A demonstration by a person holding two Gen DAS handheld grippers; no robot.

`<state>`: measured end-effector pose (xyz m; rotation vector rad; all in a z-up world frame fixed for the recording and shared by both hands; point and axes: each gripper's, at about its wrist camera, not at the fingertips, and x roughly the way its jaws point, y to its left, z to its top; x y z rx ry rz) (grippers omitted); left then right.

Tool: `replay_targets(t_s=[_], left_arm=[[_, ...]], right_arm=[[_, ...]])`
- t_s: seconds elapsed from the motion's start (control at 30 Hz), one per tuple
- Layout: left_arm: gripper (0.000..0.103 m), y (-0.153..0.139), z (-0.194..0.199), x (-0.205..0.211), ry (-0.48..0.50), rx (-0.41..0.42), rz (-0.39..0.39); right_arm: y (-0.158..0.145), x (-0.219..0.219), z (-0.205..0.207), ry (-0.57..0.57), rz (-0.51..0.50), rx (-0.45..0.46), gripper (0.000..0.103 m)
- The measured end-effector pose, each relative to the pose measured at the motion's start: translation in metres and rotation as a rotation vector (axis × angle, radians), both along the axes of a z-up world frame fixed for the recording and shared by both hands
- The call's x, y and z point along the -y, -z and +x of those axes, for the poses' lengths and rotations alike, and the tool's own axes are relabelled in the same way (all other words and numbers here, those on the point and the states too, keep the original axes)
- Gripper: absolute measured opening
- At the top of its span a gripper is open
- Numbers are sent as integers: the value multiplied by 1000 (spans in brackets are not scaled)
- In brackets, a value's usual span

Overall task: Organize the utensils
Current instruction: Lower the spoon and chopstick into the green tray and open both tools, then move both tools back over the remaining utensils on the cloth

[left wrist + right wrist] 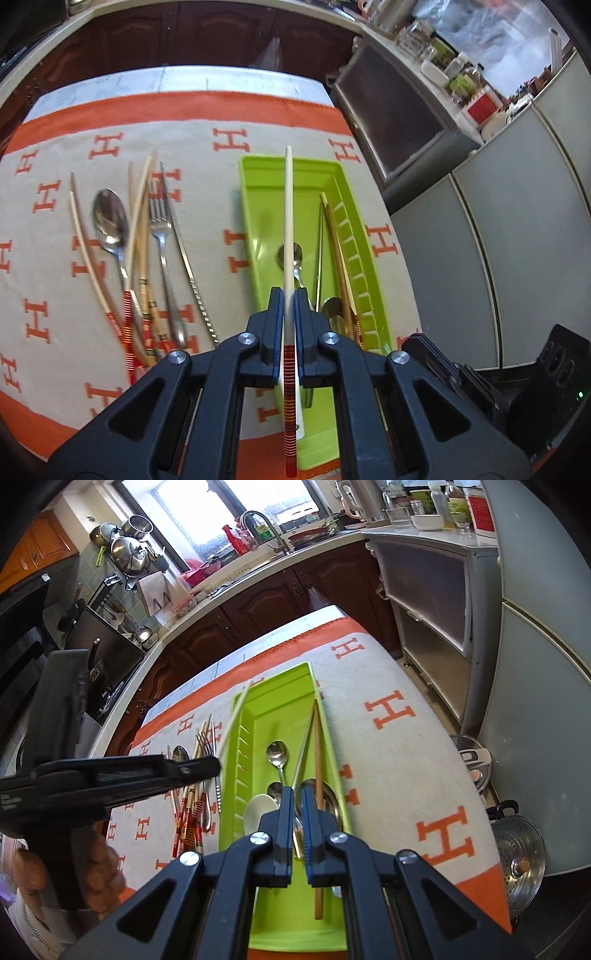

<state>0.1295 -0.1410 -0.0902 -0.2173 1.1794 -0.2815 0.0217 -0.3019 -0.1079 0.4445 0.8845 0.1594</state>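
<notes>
The left gripper (290, 295) is clamped on a chopstick (288, 221). The stick is pale with a red striped end, and it sticks out past the fingers over the green tray (258, 206). From the right wrist view, the left gripper (218, 766) is at the tray's left side, above the cloth (399, 738), and the pale stick (232, 720) slants up from its tip across the tray's (277, 686) left wall. A hand (99, 871) holds that gripper from below.

The right gripper (294, 794) is over the near part of the tray. Its fingers are close together, with a thin metal handle between them. Whether they squeeze it is hard to tell.

In the tray lie a spoon (277, 755), a brown chopstick (317, 775), a thin metal stick (303, 746) and a white spoon (260, 810). One long side of the tray has a row of small slots (354, 258).

On the cloth, left of the tray, more things lie in a loose pile: a spoon (109, 221), a fork (160, 229), a knife (184, 254) and some chopsticks (138, 221) with red striped ends. The cloth is grey with orange H letters and an orange edge.

Behind the table are a counter (258, 572), a sink tap (264, 526) and some pots (127, 541).
</notes>
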Motion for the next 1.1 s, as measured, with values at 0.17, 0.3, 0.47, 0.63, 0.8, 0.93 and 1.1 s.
replay_targets(t_s=[0.17,0.3,0.47,0.63,0.8,0.93,1.1], left_arm=[[4,19,1,30,60,-30,62],[4,28,-3,41,116,-44,105],[6,23,-14,36,124,-39,130],[9,14,-27,16,110,-5,157],[9,6,-43,-15,74,29,186],[9,-4,-52,-46,19,66,197],[9,-15,-63,-82,-50,123,238]], right_arm=[[-2,0,-2,-1,1,4,4],[-2,-1,-3,-6,1,10,4],[-2,-5,-5,-20,2,8,4],[-1,-12,-5,-45,5,0,4],[-2,-28,-5,-84,-2,-7,4],[-5,-45,-4,-129,-14,-10,4],[-12,-71,0,-186,-36,-6,4]])
